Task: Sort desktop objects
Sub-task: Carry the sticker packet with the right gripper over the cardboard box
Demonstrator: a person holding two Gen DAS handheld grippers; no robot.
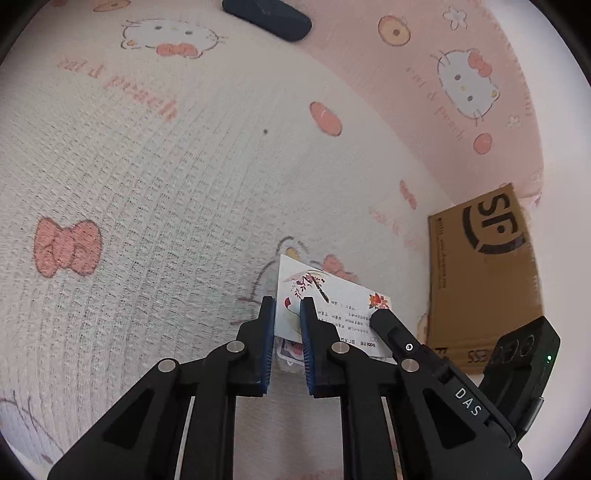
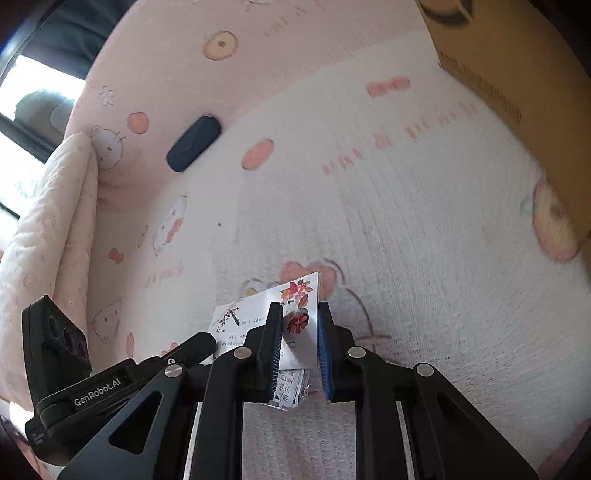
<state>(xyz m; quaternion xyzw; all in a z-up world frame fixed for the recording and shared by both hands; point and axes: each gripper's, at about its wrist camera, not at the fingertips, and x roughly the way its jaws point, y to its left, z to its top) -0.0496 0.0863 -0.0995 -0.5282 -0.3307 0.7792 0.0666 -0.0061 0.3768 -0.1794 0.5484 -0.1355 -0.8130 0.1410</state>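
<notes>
ITEM: printed floral card (image 1: 334, 295) with a small plastic-sleeved sticker pack (image 2: 291, 387) beneath | WHERE: lifted off the cartoon-cat blanket (image 1: 147, 184), near the cardboard box (image 1: 480, 277) | TONGS: left tongs (image 1: 288, 306) and right tongs (image 2: 300, 310) each clenched on one end | HANDLING: likely light, thin, bendy, slick — you should pinch the short ends, evenly.

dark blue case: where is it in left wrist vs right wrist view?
Left wrist: dark blue case at top edge, just left of centre, partly cut off.
Right wrist: dark blue case upper left, on the pink border.
Shared landmark: the flowered card at both grippers' fingertips.
</notes>
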